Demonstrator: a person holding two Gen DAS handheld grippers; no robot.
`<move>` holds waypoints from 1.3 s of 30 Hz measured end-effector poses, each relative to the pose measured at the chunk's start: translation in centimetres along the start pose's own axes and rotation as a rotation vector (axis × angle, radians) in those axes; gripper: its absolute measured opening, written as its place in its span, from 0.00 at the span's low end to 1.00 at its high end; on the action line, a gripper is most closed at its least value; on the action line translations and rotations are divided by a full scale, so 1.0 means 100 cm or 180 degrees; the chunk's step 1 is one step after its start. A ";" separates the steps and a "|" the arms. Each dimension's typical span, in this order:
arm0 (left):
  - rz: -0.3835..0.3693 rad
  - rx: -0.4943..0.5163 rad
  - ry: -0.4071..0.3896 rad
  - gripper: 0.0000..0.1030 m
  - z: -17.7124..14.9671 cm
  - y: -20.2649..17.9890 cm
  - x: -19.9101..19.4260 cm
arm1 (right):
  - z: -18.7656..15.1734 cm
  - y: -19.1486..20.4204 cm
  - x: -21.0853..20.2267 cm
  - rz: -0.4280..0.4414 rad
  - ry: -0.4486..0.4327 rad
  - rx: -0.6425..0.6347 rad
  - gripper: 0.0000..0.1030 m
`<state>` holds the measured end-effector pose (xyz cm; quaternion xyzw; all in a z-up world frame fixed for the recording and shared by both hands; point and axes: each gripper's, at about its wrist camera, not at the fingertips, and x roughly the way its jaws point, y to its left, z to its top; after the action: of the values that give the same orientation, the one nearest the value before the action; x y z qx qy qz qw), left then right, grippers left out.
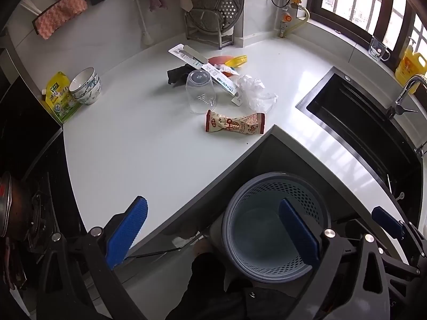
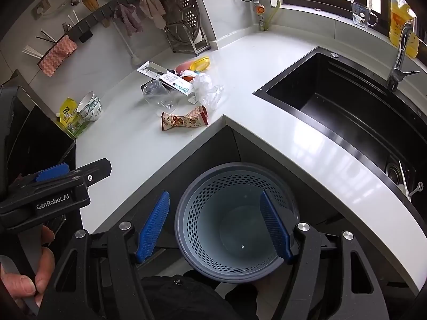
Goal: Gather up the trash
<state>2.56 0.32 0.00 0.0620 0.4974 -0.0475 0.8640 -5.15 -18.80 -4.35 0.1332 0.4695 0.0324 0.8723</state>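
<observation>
A pile of trash lies on the white counter (image 1: 120, 144): a brown snack wrapper (image 1: 234, 124), an overturned clear plastic cup (image 1: 200, 90), crumpled clear plastic (image 1: 253, 90), a long cardboard package (image 1: 205, 68), a black scrap (image 1: 177, 74) and red and yellow lids (image 1: 232, 60). The wrapper (image 2: 184, 120) and cup (image 2: 157, 93) also show in the right wrist view. A grey perforated bin (image 1: 277, 226) stands on the floor in the counter's inner corner, empty but for a speck. My left gripper (image 1: 213, 229) is open and empty above the counter edge. My right gripper (image 2: 216, 226) is open and empty over the bin (image 2: 234, 221).
A black sink (image 2: 347, 112) with a tap (image 2: 400, 56) is set in the counter at right. Stacked bowls (image 1: 86, 85) and a green-yellow pouch (image 1: 60, 96) stand at left by the stove. A dish rack (image 1: 213, 13) and hanging cloths line the back wall.
</observation>
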 end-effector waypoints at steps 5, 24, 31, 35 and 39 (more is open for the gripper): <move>-0.0019 0.0020 0.0006 0.94 0.007 0.003 0.004 | 0.016 0.008 0.006 -0.0043 0.0039 0.0023 0.65; -0.0019 0.0010 0.0050 0.94 0.021 0.009 0.011 | 0.024 0.012 0.018 -0.0064 0.0053 0.0008 0.65; -0.0021 0.0011 0.0058 0.94 0.022 0.011 0.012 | 0.024 0.013 0.019 -0.0066 0.0043 0.0005 0.65; -0.0017 0.0016 0.0053 0.94 0.022 0.011 0.011 | 0.024 0.013 0.019 -0.0067 0.0042 0.0013 0.65; -0.0012 0.0013 0.0051 0.94 0.023 0.011 0.011 | 0.024 0.014 0.019 -0.0067 0.0034 0.0005 0.65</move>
<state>5.19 1.02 0.28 0.0631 0.5043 -0.0497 0.8598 -2.00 -17.63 -4.27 0.1287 0.4755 0.0235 0.8699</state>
